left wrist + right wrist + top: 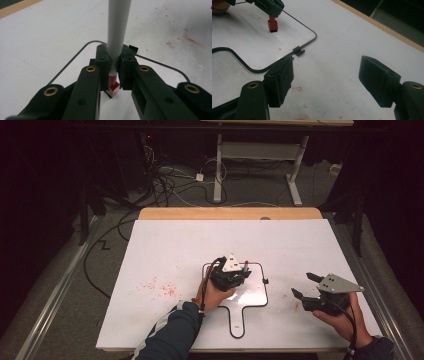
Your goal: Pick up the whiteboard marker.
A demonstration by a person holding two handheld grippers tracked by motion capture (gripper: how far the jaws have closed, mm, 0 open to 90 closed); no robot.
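Marker (pixel 117 30), white barrel with a red end and black tip, is pinched between the jaws of the left gripper (pixel 113 75) and stands roughly upright. Its tip is at or just above a small whiteboard (pixel 252 292); contact can't be told. Whiteboard is white with a thin black rim and a handle-shaped tab at its near edge, lying flat on the white table (pixel 165 250). High view: left gripper (pixel 235 275) is over the board's upper left part, held by the left hand (pixel 212 295), dark sleeve with a white stripe coming from the bottom.

Right gripper (pixel 306 285) sits in the right hand (pixel 345 320), just right of the board and near the table's right edge, jaws spread wide, nothing between them. Right gripper view: its jaws (pixel 324 82) frame bare table, with the board's rim corner and a small black clip (pixel 299 51) on that rim just beyond the left jaw; marker's red end (pixel 272 25) shows farther off.

Red smudges (pixel 160 287) dot the table left of the board. Wooden strip (pixel 230 213) runs along the table's far edge.
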